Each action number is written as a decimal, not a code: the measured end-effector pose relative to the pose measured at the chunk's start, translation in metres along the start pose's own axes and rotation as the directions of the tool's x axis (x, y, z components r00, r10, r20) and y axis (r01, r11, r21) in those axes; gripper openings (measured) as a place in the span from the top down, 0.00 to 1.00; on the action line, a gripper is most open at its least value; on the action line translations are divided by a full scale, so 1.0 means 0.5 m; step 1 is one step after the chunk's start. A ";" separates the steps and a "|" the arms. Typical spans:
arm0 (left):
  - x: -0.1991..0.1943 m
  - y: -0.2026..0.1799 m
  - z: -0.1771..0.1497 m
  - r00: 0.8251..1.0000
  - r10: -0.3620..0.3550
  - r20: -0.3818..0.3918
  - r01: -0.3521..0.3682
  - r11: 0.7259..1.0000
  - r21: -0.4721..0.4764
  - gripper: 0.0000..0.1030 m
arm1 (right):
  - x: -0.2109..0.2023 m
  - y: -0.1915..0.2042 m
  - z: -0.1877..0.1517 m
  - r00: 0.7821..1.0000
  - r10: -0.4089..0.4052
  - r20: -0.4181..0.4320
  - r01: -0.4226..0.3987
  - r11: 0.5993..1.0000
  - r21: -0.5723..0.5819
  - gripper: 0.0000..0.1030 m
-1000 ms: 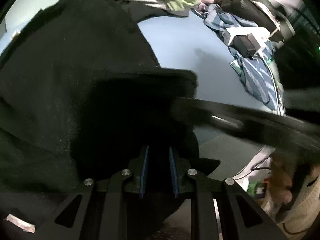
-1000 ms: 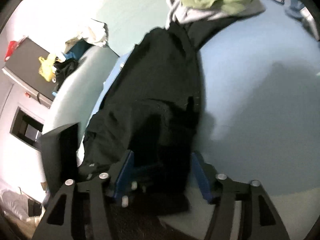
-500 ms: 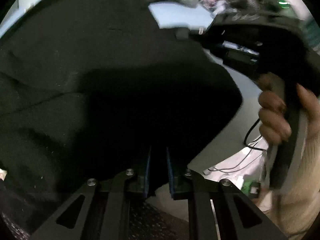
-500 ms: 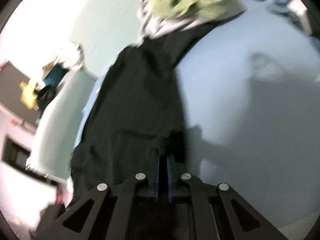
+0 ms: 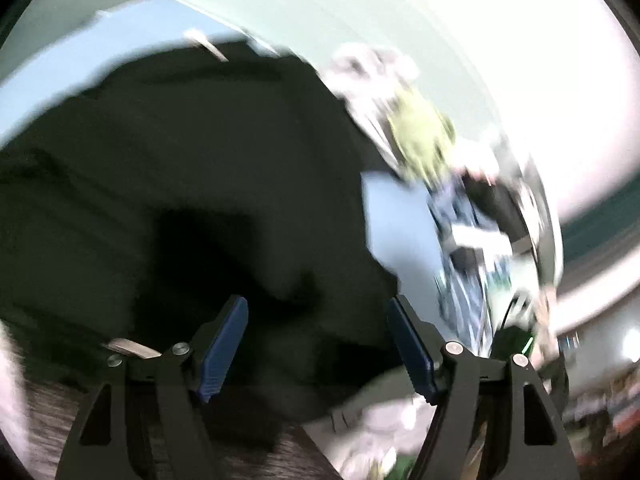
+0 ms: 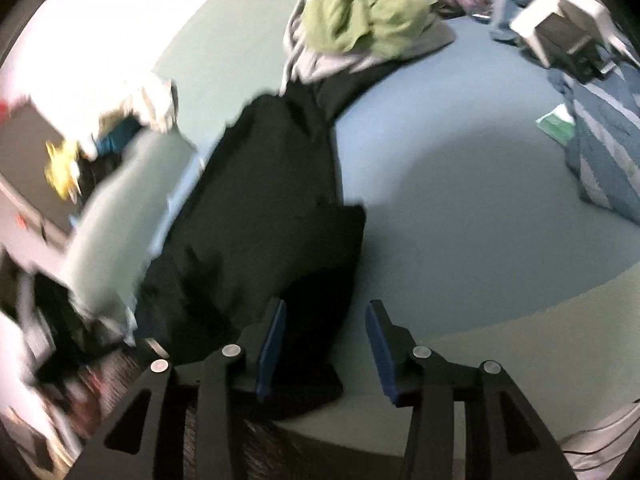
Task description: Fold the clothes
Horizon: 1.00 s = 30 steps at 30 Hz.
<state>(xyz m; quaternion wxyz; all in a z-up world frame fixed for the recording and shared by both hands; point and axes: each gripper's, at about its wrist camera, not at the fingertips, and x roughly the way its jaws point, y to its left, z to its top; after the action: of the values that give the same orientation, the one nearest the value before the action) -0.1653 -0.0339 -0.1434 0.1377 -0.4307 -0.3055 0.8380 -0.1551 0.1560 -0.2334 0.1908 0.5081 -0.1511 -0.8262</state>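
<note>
— What do you see closest in?

— The left tool (image 5: 318,342), its ribbed blue pads (image 5: 224,350) spreading wide apart as it opens. The black garment (image 5: 180,184) lies under and between them, but the pads are not pressing on it. The right tool (image 6: 326,344) is opening as well, less widely; the folded edge of the same black garment (image 6: 264,216) sits by its left pad, and the other pad is over bare surface. Neither has hold of anything.

— And the garment itself?

— Soft, matte, dark cloth, laid in a long strip on the pale blue table (image 6: 460,208), with one squared flap doubled over near the right tool. A small pale tag (image 5: 128,347) shows at its near edge; I can't read any writing.

— Farther back?

— A crumpled green cloth (image 6: 360,20) heaped on a grey garment (image 6: 332,62) at the far end. Off to the right, a blue striped fabric (image 6: 604,152) with a white-framed box (image 6: 560,36) on it. All quite blurred.
</note>
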 end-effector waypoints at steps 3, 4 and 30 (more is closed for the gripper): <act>-0.073 0.075 0.038 0.989 0.131 0.065 -0.128 0.991 -0.050 0.29 | 0.006 0.008 -0.006 0.998 -0.057 -0.006 0.057 0.998 -0.015 0.62; -0.090 0.094 0.048 0.982 0.171 0.077 -0.167 0.984 -0.061 0.29 | -0.004 0.013 -0.003 0.997 -0.072 -0.005 0.072 0.997 -0.016 0.59; 0.264 0.041 0.204 0.620 0.784 0.031 -0.782 0.613 0.113 0.26 | 0.188 0.146 0.473 0.932 -0.315 0.181 0.349 0.913 -0.213 0.51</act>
<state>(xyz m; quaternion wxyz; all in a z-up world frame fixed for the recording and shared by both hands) -0.3250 -0.0249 -0.1955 -0.2135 -0.5209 -0.0366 0.8257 -0.3941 0.0607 -0.1711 0.0964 0.4388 0.0259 -0.8930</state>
